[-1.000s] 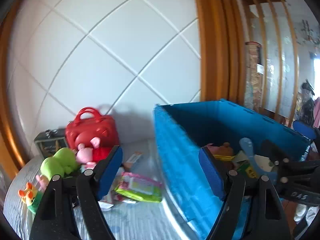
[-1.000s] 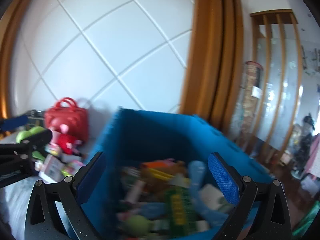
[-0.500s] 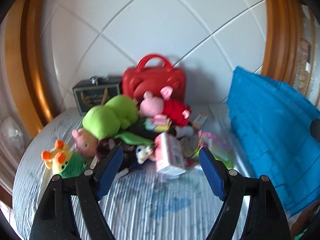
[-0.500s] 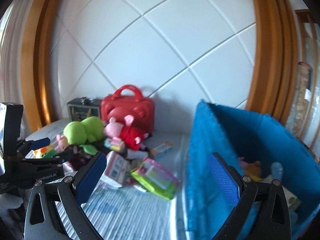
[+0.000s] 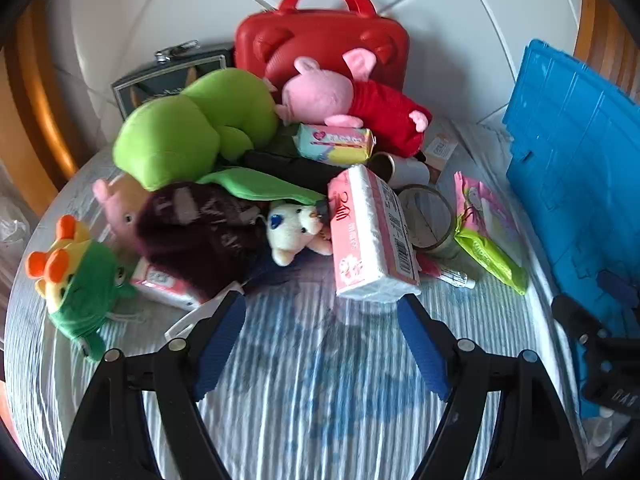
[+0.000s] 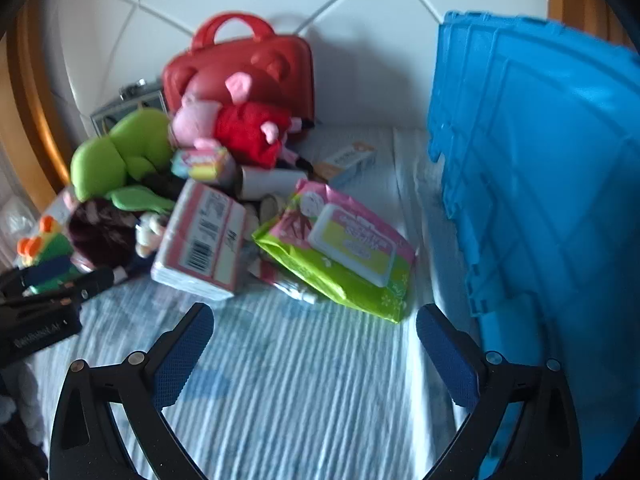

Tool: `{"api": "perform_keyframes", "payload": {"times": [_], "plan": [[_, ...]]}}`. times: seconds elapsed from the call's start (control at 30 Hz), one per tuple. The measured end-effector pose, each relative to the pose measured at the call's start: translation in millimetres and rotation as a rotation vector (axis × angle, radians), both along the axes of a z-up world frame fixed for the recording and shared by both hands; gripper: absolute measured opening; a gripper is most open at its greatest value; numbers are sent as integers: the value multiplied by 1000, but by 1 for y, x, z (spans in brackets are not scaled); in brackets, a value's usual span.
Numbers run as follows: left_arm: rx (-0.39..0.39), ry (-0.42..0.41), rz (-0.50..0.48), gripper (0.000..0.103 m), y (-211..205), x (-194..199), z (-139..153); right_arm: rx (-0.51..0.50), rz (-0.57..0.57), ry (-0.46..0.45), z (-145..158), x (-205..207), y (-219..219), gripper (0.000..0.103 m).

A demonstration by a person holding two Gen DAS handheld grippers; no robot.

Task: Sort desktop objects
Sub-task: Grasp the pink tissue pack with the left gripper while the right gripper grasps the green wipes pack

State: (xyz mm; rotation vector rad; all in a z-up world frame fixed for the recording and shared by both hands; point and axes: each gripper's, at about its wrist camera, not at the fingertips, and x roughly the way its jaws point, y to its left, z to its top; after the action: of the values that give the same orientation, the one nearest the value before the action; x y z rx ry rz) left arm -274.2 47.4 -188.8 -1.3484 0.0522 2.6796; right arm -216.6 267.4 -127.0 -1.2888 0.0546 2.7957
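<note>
A pile of objects lies on the striped cloth: a pink tissue pack (image 5: 370,236) (image 6: 202,244), a green and pink wipes pack (image 5: 486,232) (image 6: 340,256), a small white bear (image 5: 294,230), a dark plush (image 5: 200,232), a green plush (image 5: 192,128) and a pink pig in red (image 5: 352,100). My left gripper (image 5: 320,340) is open and empty, just short of the tissue pack. My right gripper (image 6: 314,354) is open and empty, just short of the wipes pack. The blue crate (image 6: 540,184) stands on the right.
A red case (image 5: 320,40) and a dark tin (image 5: 168,76) stand against the white tiled wall. A frog toy (image 5: 80,280), a tape roll (image 5: 428,216), a tube (image 5: 400,168) and small boxes lie in the pile. The table edge curves at the left.
Both grippers have swung left from the blue crate and dropped toward the pile on the cloth. Both stayed open.
</note>
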Motion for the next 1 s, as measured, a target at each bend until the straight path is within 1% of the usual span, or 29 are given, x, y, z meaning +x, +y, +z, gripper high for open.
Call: {"api": "perform_keyframes", "payload": {"times": [0.07, 0.13, 0.17, 0.23, 0.3, 0.4, 0.63, 0.73, 0.87, 0.9, 0.93, 0.97, 1.0], "plan": [[-1, -15, -7, 78, 9, -16, -9, 18, 22, 10, -16, -12, 2, 103], [7, -31, -12, 78, 18, -31, -18, 71, 14, 13, -23, -22, 3, 103], [4, -41, -10, 78, 22, -38, -22, 109, 16, 5, -32, -29, 3, 103], [-5, -66, -17, 78, 29, -52, -30, 141, 6, -17, -45, -41, 4, 103], [-10, -99, -19, 78, 36, -63, -41, 154, -6, -36, -57, -52, 9, 103], [17, -145, -29, 78, 44, -76, -56, 185, -26, -62, -75, -67, 14, 103], [22, -185, -64, 78, 64, -96, -77, 237, -45, -82, -103, -96, 23, 103], [16, -189, -80, 78, 69, -103, -84, 250, -53, -83, -111, -104, 24, 103], [16, -169, -102, 66, 70, -101, -84, 246, -64, -69, -114, -110, 29, 102], [20, -165, -105, 65, 70, -99, -84, 244, -70, -63, -113, -109, 30, 98], [28, -162, -109, 62, 69, -97, -83, 242, -79, -53, -112, -108, 31, 79], [34, -160, -112, 61, 68, -95, -81, 242, -90, -43, -109, -105, 32, 68], [37, -156, -116, 60, 67, -91, -79, 247, -101, -45, -108, -104, 32, 62]]}}
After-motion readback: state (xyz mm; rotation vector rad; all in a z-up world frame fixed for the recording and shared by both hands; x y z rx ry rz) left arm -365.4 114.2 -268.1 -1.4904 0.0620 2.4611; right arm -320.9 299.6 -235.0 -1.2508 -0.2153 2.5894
